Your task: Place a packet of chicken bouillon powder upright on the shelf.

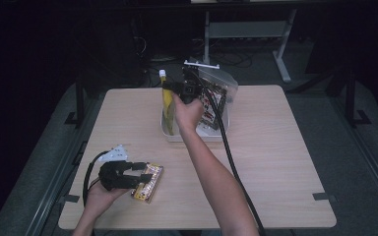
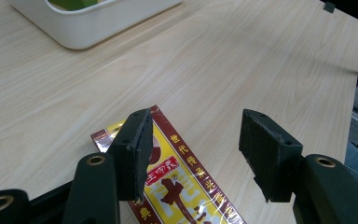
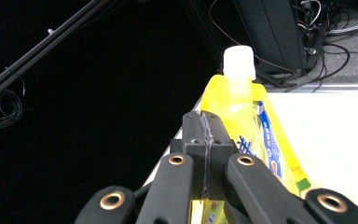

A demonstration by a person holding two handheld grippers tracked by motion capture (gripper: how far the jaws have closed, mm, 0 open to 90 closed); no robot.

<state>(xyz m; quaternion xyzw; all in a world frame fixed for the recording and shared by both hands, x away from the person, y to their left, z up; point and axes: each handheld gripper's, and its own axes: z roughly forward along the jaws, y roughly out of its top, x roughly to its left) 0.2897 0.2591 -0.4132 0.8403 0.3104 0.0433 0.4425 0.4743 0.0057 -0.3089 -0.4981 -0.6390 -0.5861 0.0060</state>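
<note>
A yellow drink pouch [image 1: 167,105] with a white cap stands upright at the left end of the white bin [image 1: 192,137] at the table's back middle. My right gripper [image 1: 173,90] is at the pouch's upper edge. In the right gripper view its jaws [image 3: 205,123] are pressed together on the left seam of the pouch [image 3: 242,107]. Near the front left, my left gripper [image 1: 140,172] is open over a red and yellow snack packet [image 1: 150,183] lying flat. In the left gripper view, the left gripper [image 2: 196,135] has one jaw above the packet [image 2: 186,186] and one beside it.
A clear bag [image 1: 221,91] of printed packets leans in the bin's right half. The bin's corner [image 2: 88,28] lies ahead of the left gripper. Bare wood [image 1: 275,162] spreads across the table's right side. Dark desk legs and cables stand beyond the far edge.
</note>
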